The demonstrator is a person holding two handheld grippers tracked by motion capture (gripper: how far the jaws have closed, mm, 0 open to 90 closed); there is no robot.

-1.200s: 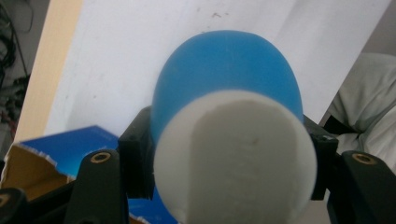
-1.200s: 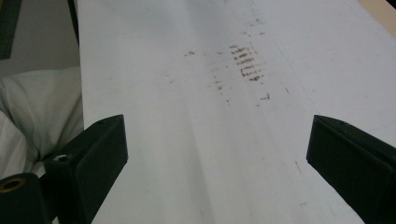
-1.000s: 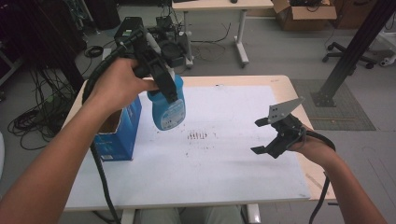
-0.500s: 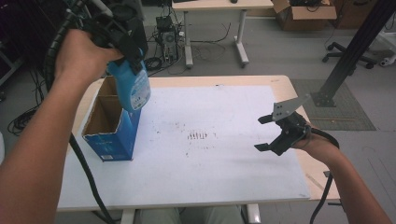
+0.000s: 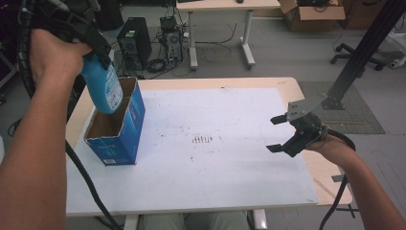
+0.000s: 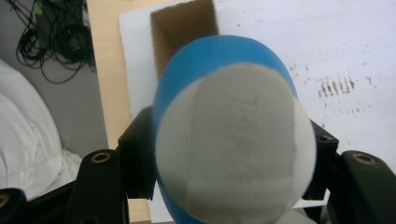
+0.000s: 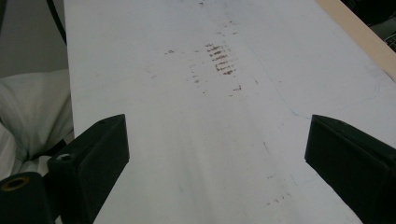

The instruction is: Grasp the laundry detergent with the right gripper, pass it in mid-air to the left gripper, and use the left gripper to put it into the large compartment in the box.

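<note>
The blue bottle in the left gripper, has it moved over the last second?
Yes. The blue bottle went from right of the blue box, up and leftward, and now hangs over the box's open top, held by the left gripper.

It looks like a lab or workshop room: a bare grey floor, a desktop computer tower [image 5: 131, 36] with tangled cables [image 5: 165, 57] at the far left, a second workbench [image 5: 218, 5] behind, a cardboard box [image 5: 313, 9] and an office chair [image 5: 383, 50] far right.
</note>
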